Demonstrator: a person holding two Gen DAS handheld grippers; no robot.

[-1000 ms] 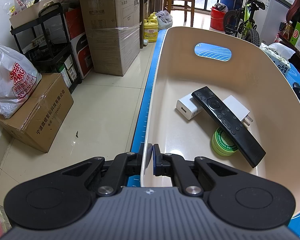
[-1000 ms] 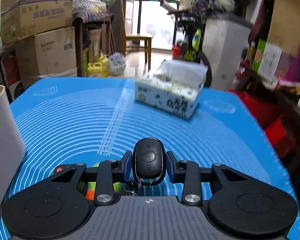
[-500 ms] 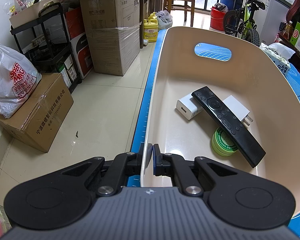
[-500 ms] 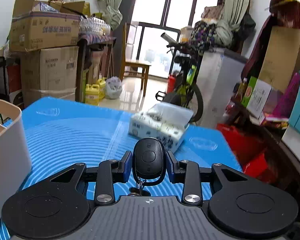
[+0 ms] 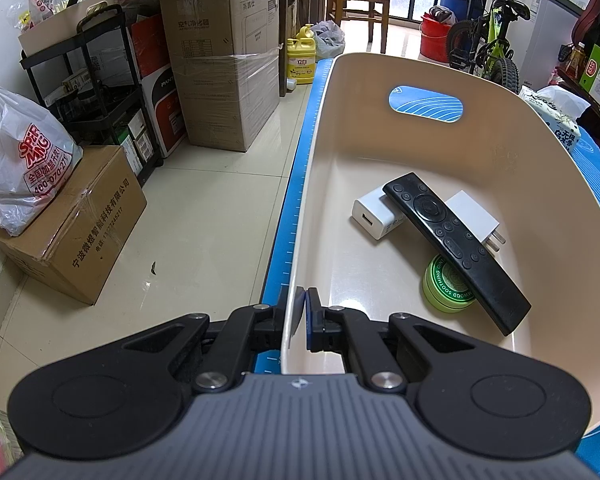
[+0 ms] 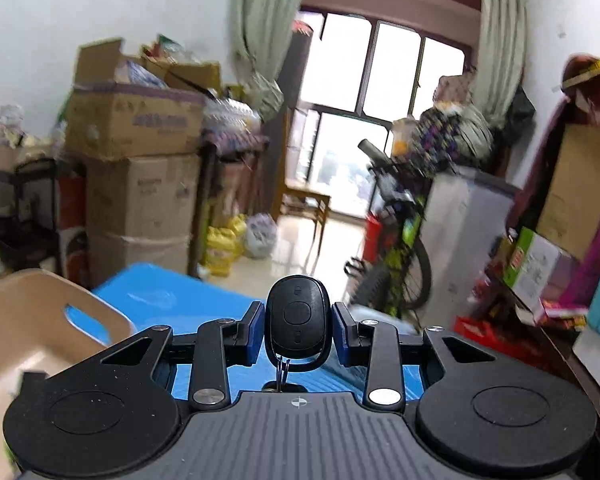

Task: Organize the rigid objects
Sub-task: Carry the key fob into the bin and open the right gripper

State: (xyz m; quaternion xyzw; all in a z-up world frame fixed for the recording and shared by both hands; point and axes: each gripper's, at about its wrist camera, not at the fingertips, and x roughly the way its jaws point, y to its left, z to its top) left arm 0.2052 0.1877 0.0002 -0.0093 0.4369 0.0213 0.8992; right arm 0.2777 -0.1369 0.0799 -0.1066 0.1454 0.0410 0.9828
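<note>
Left gripper (image 5: 301, 312) pinched onto the near rim of the beige bin (image 5: 520, 128), low centre of the left view, pads pressed against either face of the wall, probably to steady the bin while the other hand loads it. Right gripper (image 6: 298, 328) clamped on a black key fob (image 6: 298, 320), lower centre of the right view, blue pads (image 6: 254, 330) against its two sides, buttons facing the camera, key ring dangling beneath; held aloft above the blue worktop (image 6: 152, 284), most likely on its way to the bin at lower left of that frame. Grip across the fob's narrow width likely chosen for a firm hold on a hard, smooth shell. Counted inside the bin: one black remote (image 5: 452, 240) lying diagonally, propped over two white chargers (image 5: 374, 218) and one green round tin (image 5: 446, 290) — four items, loosely piled toward the right wall, with bare floor of the bin at the left for the fob. Elsewhere: one tissue pack (image 5: 556, 116) at upper right of the left view. Right view blurred, so finer detail beyond the fob not readable.
</note>
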